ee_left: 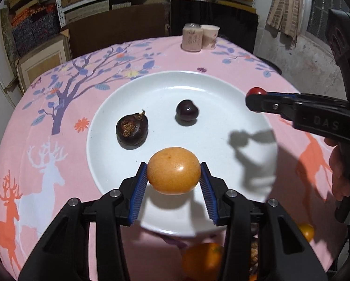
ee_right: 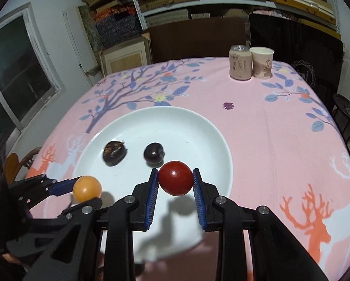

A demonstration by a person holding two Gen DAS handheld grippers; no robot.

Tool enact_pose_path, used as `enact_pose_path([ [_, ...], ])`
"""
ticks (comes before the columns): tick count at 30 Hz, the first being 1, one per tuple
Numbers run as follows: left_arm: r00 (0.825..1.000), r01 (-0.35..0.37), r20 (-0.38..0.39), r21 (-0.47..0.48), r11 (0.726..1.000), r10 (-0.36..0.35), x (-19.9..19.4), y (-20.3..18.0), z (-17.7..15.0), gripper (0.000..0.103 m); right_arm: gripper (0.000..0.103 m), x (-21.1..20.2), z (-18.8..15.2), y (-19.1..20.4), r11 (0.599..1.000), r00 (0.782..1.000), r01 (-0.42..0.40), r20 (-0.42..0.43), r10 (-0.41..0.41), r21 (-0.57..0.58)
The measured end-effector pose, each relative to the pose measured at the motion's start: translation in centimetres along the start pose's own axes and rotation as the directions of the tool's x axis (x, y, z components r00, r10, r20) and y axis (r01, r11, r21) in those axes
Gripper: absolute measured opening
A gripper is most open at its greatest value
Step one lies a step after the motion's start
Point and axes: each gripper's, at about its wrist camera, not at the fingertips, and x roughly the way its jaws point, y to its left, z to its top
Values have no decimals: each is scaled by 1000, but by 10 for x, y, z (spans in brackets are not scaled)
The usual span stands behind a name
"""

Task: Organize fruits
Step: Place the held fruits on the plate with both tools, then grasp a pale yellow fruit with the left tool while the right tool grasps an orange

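The round white plate [ee_left: 165, 89] looks like glazed ceramic, smooth and glossy. The pink printed tablecloth [ee_left: 58, 164] is matt woven cloth. The orange round fruit [ee_left: 173, 170] has a finely pitted, slightly shiny skin; the red tomato-like fruit [ee_right: 175, 181] is smooth and glossy. The dark brown chestnut-like fruit [ee_left: 132, 131] looks rough and dull.
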Motion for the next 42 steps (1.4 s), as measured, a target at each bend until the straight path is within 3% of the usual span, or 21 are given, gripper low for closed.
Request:
enact_pose_path([
  [5, 999, -19, -38, -25, 999, 18, 22, 11, 3, 44, 30, 35, 8, 1, 1000, 1000, 3, -19, -3, -10],
  [8, 999, -3, -43, -47, 999, 1, 19, 17, 0, 45, 42, 29, 8, 4, 1000, 1000, -7, 19, 7, -11],
  [10, 1000, -7, -3, -53, 999, 7, 6, 19, -3, 69, 42, 18, 4, 7, 1000, 999, -9, 34, 10, -23],
  [13, 997, -18, 67, -58, 998, 22, -23, 22, -9, 76, 42, -5, -7, 13, 999, 998, 4, 56, -2, -42],
  [17, 994, 26, 112, -73, 997, -18, -64, 25, -32, 78, 49, -45, -35, 15, 1000, 996, -14, 84, 16, -24],
  [23, 990, 22, 139, -20, 1000, -19, -111, 17, -95, 80, 56, -92, -105, 14, 998, 994, -39, 107, 34, 45],
  [27, 993, 5, 118, 9, 1000, -6, -122, 13, -137, 80, 56, -102, -151, 19, 994, 994, -54, 98, 45, 90],
  [32, 998, 12, 68, -3, 1000, -12, -114, 12, -168, 80, 56, -110, -178, 34, 996, 996, -50, 79, 44, 71],
  [35, 999, 16, 46, -45, 999, -14, -102, 15, -173, 77, 56, -118, -182, 41, 998, 995, -36, 96, 30, 55],
  [38, 999, 7, 40, -68, 998, -4, -91, 13, -173, 63, 56, -126, -184, 47, 999, 993, -17, 116, 13, 33],
  [40, 998, 0, 62, -63, 998, 4, -90, 8, -171, 47, 56, -129, -184, 46, 1000, 993, -8, 122, 5, 30],
  [42, 998, -11, 62, -37, 999, 13, -88, 2, -171, 40, 56, -130, -186, 44, 999, 993, -4, 122, 0, 35],
])
